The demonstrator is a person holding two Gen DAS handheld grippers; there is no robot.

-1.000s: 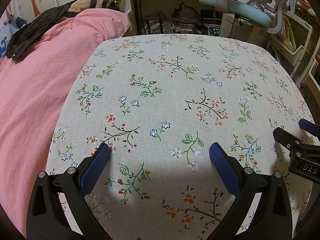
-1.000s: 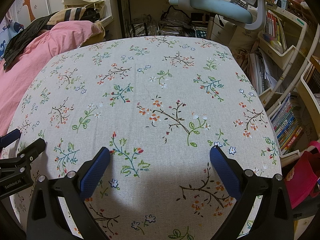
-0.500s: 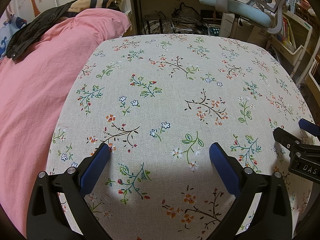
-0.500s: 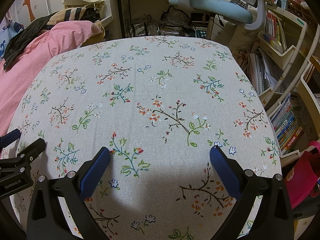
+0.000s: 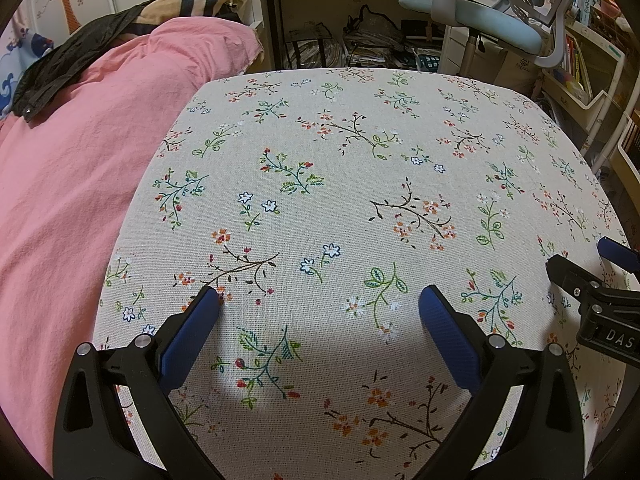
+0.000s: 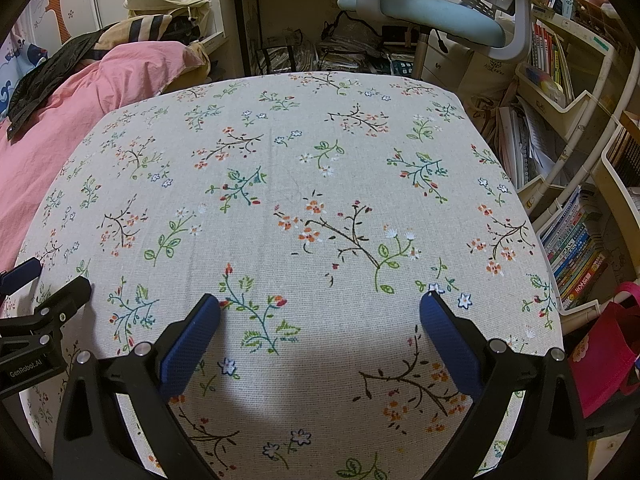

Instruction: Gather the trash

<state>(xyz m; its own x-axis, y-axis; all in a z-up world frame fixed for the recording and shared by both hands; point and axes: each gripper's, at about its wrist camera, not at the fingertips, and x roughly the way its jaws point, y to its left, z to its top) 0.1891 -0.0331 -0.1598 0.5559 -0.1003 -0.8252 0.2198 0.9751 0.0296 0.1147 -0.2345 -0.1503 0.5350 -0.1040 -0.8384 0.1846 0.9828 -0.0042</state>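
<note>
— Both tools spread wide?
— Yes: the left black gripper with blue pads (image 5: pixel 318 300) and the right one (image 6: pixel 320 304) hang empty over the beige floral tablecloth (image 5: pixel 360 184). I can't spot any trash. Pink bedding (image 5: pixel 72 168) lies beyond.

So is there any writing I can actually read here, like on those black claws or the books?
"GenRobot.AI": on the black body of the left claw, seen at the left edge of the right wrist view.
"DAS": on the black body of the right claw, at the right edge of the left wrist view; the rest is cut off.
Book spines on the shelves: printed, but too small and blurred to read.
Floral tablecloth: no text.
</note>
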